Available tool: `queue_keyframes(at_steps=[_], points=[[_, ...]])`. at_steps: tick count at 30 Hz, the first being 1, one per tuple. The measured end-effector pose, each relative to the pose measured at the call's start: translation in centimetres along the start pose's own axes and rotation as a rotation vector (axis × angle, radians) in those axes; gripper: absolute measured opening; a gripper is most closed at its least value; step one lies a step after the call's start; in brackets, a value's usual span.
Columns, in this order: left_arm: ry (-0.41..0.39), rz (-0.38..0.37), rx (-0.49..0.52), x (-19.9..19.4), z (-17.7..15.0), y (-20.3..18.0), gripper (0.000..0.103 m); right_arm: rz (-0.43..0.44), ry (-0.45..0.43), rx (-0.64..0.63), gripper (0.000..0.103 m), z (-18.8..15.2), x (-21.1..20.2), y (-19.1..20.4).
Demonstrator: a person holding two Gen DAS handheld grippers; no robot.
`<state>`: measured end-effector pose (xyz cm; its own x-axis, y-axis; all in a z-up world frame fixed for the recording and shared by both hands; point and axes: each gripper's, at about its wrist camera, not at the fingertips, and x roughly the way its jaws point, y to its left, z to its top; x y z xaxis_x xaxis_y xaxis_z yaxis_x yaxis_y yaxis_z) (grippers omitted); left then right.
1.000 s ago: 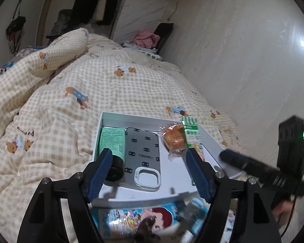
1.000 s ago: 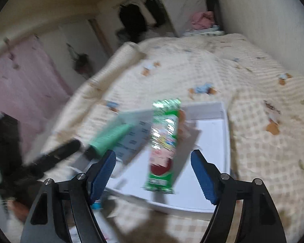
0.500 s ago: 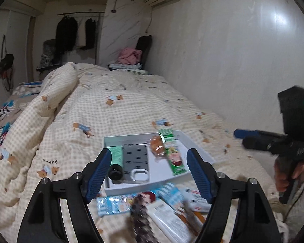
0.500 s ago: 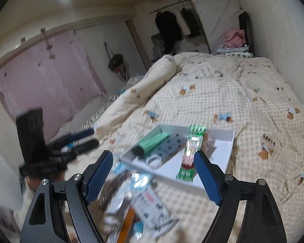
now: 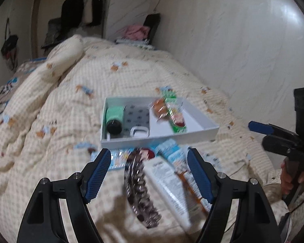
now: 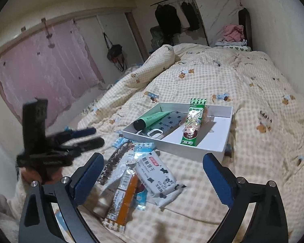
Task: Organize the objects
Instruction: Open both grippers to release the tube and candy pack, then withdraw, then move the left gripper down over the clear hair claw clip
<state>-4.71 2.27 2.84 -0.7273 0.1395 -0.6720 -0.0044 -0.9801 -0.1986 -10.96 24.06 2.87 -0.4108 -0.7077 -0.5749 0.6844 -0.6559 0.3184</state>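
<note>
Bedroom with marbled white walls and a pink curtain; the bed is covered by a checked, bear-print quilt. On the quilt lies a shallow white box holding, side by side, a green tube with a black cap, a grey patterned phone case, an orange wrapped snack and a long green packet that rests tilted on the far rim. Just in front of the box, loose items overlap in a pile: a white biscuit pack, an orange-and-white sachet, light blue packets and a dark toothed hair clip. Left tongs stand open above the pile, gripping nothing. Right tongs are opening wide, nothing held between their blue pads.
</note>
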Motion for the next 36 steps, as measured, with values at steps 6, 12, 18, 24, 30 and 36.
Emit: queue_keyframes(at_steps=[6,12,18,24,30,36], points=[[0.010,0.006,0.002,0.3,-1.5,0.1,0.081,-0.031,-0.008,-0.068,0.099,-0.7,0.7,1.6],[0.068,0.053,0.058,0.8,-3.7,-1.8,0.082,-0.043,-0.015,-0.077,0.099,-1.6,1.6,2.0],[0.097,0.032,0.013,1.4,-3.7,-0.7,0.083,-0.063,0.010,-0.083,0.099,-2.1,2.5,2.1],[0.127,-0.021,-0.029,2.1,-3.9,0.2,0.083,-0.059,0.026,-0.079,0.099,-2.3,2.9,2.1],[0.106,-0.031,-0.038,1.9,-3.6,0.4,0.083,-0.057,0.049,-0.057,0.099,-2.5,3.3,1.7],[0.099,-0.007,-0.034,2.0,-3.3,0.2,0.083,-0.043,0.061,-0.035,0.099,-2.6,3.5,1.2]])
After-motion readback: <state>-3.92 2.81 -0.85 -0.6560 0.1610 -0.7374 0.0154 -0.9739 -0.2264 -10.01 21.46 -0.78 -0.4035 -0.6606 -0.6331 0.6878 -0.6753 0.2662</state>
